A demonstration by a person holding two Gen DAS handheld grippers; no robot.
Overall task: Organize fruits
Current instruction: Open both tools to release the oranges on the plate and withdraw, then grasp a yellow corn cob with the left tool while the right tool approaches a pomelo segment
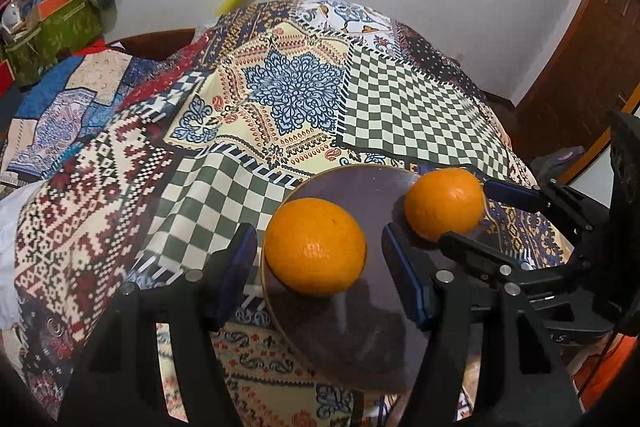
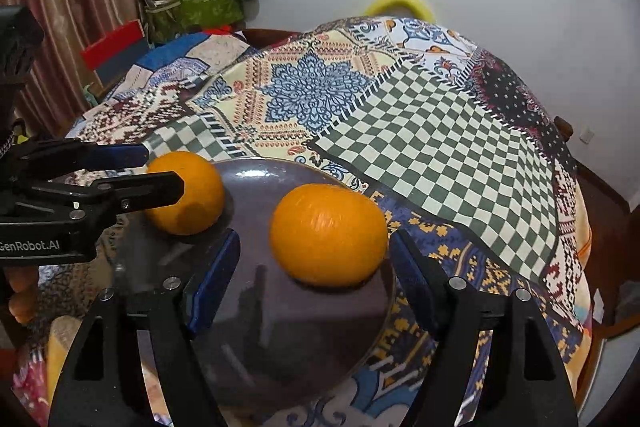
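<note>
While both oranges sit on the plate [image 1: 360, 187], each claw [image 1: 320, 251] [image 2: 316, 255] gapes, gripping nothing.

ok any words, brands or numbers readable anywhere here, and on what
"GenRobot.AI": white print on the body of the left claw, seen in the right wrist view; its first letter is cut by the frame edge.
Faint white marks on the right claw body, low at the right of the left wrist view: too blurred to read.
Nothing readable on the oranges, plate or cloth.
</note>
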